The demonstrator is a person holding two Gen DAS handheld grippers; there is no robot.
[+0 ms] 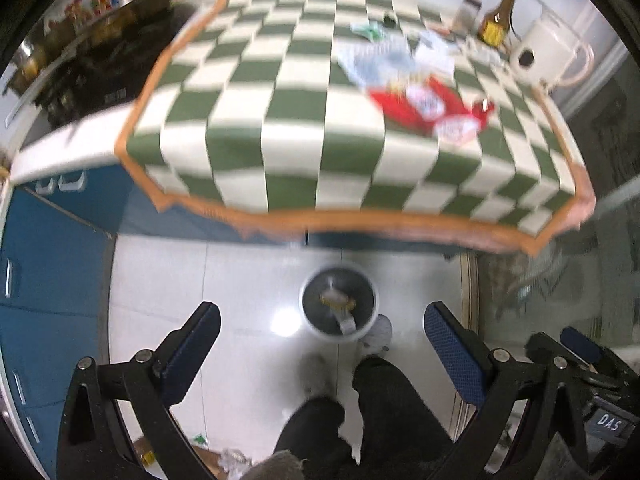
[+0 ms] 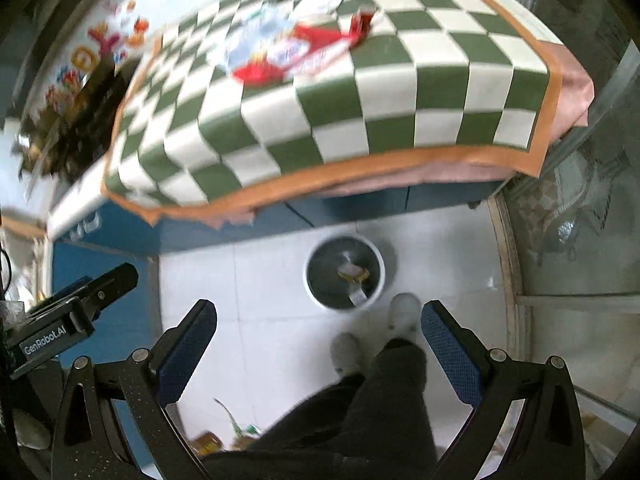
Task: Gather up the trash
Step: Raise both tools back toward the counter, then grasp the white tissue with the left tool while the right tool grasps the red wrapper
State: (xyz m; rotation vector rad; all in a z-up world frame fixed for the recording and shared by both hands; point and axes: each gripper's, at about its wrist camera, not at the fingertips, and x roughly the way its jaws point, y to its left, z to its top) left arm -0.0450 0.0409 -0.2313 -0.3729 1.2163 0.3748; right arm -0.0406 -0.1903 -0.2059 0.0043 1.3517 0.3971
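Note:
A round white trash bin (image 1: 338, 303) stands on the floor below the table edge, with a yellow-and-white wrapper inside; it also shows in the right wrist view (image 2: 345, 271). Red-and-white snack wrappers (image 1: 430, 108) and pale blue-white wrappers (image 1: 376, 60) lie on the green-and-white checkered tablecloth (image 1: 280, 120); they also show in the right wrist view (image 2: 288, 56). My left gripper (image 1: 322, 354) is open and empty above the floor, short of the bin. My right gripper (image 2: 318, 352) is open and empty, likewise above the floor. The left gripper's body shows in the right wrist view (image 2: 72, 316).
A brown sauce bottle (image 1: 498, 18) and a white pitcher (image 1: 548, 54) stand at the table's far right corner. Blue cabinets (image 1: 48, 280) are on the left. The person's legs (image 1: 380, 408) and shoes (image 2: 404, 312) stand by the bin. Litter lies on the floor (image 2: 224, 436).

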